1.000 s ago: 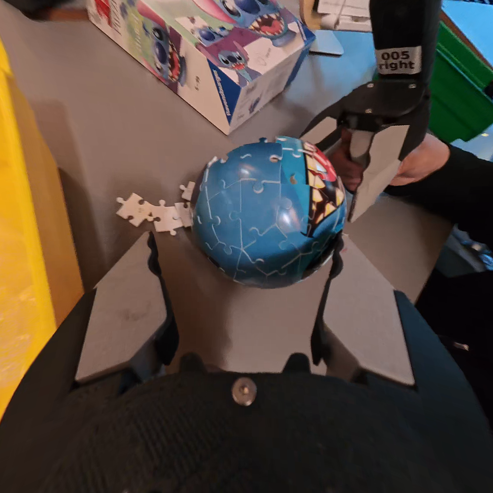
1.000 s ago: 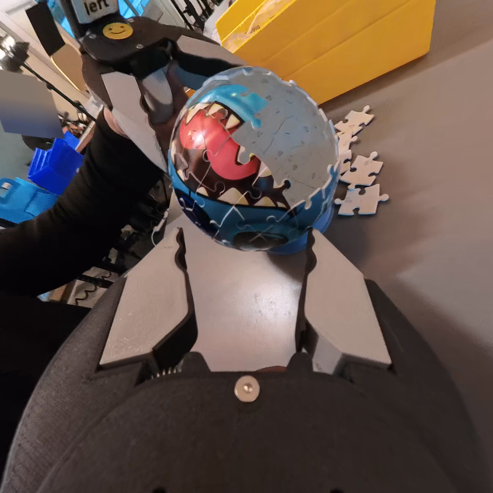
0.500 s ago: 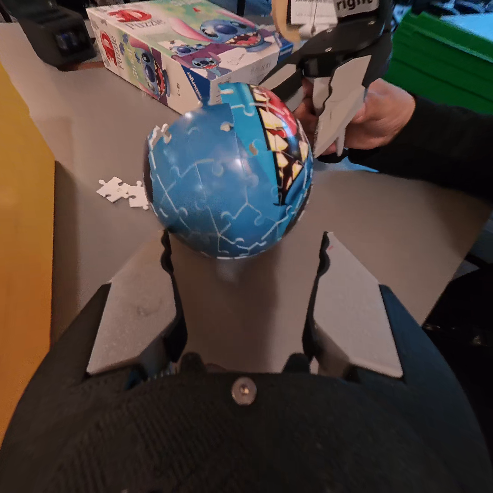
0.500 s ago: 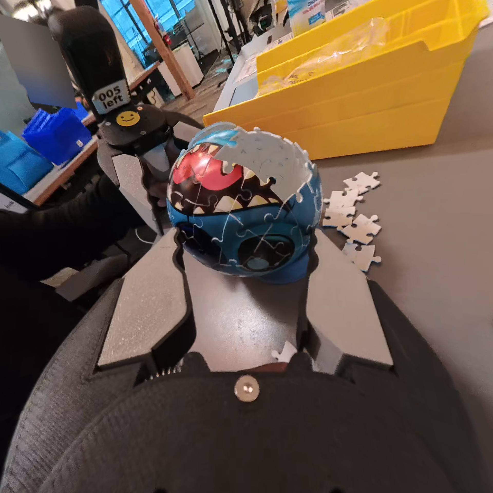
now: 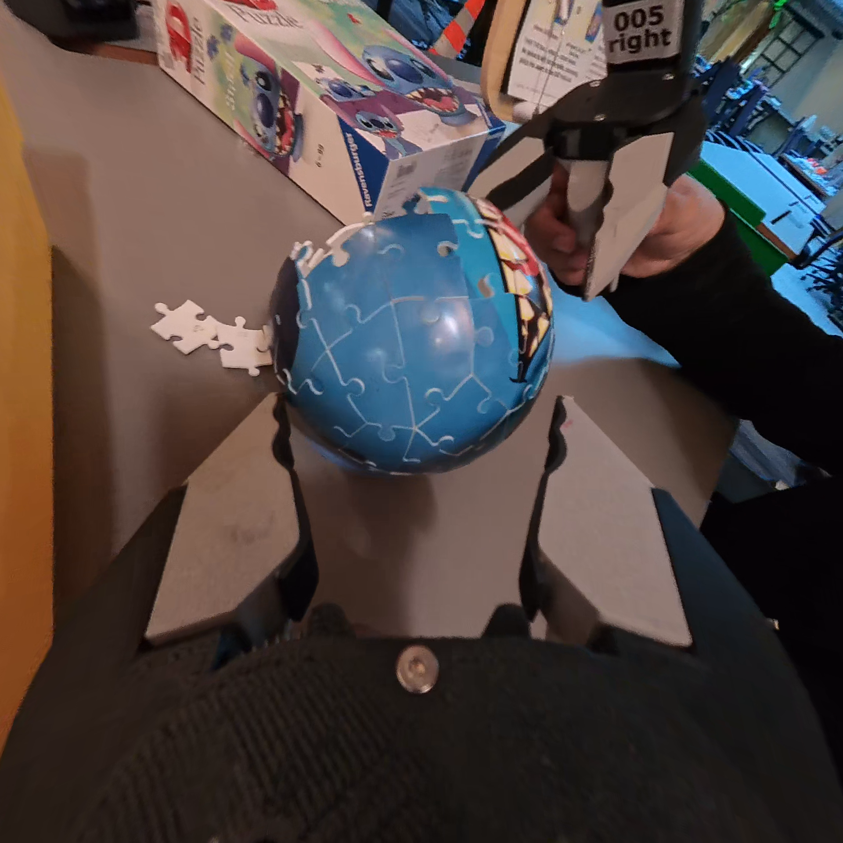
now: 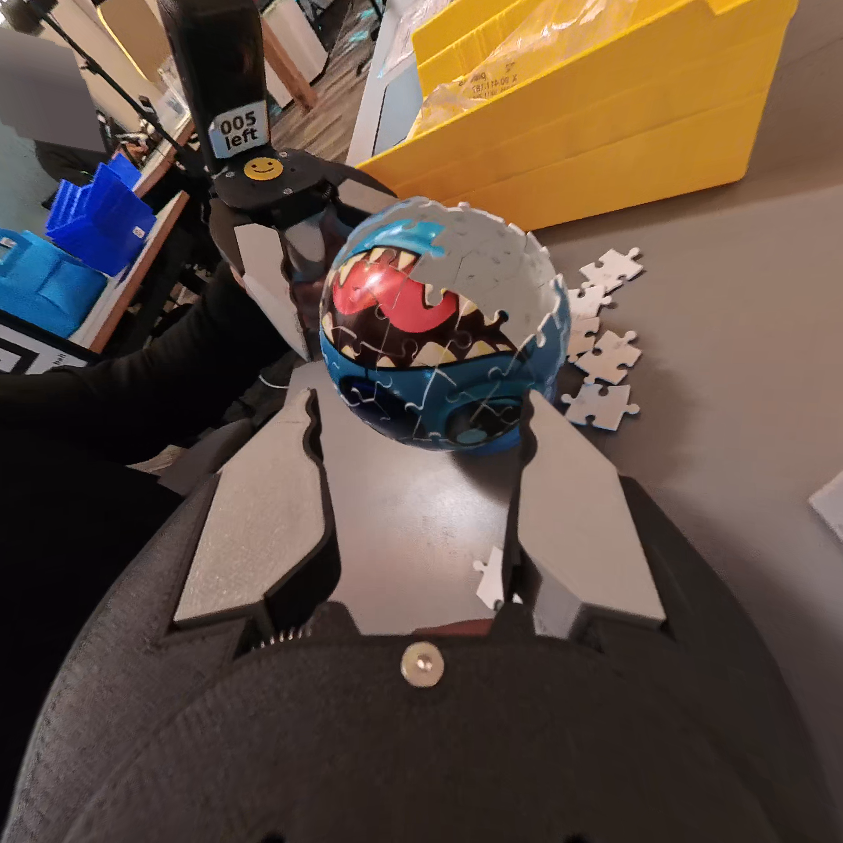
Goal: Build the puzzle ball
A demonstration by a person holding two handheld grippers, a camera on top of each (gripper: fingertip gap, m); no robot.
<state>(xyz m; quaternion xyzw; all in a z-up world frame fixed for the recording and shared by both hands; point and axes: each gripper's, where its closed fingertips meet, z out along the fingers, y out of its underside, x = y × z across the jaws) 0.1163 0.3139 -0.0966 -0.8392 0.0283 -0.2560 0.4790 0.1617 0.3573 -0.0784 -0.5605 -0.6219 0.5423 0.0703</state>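
The puzzle ball [image 5: 410, 346] is blue with a red mouth and teeth and rests on the grey table [image 5: 137, 205]. In the right wrist view the ball [image 6: 442, 346] shows a pale grey patch with jagged edges at its upper right. My left gripper [image 5: 417, 410] is open and empty, its tips just short of the ball's sides. My right gripper [image 6: 419, 401] is open and empty, with the ball just ahead of its tips. Loose white pieces [image 6: 602, 356] lie beside the ball and also show in the left wrist view [image 5: 210, 333]. One white piece [image 6: 490, 584] lies by my right finger's base.
The puzzle box [image 5: 328, 105] stands behind the ball. A yellow bin [image 6: 593, 114] borders the table. The grippers face each other across the ball: the right one [image 5: 549, 255] and the left one [image 6: 319, 283]. Blue bins [image 6: 91, 214] stand beyond the table. A white sheet [image 6: 830, 506] lies at the right. The white piece [image 6: 490, 584] lies around 10 cm away from my right fingertips.
Both grippers have drawn back a little from the ball and levelled out. The ball stays on the table. A white piece has come into view under my right gripper.
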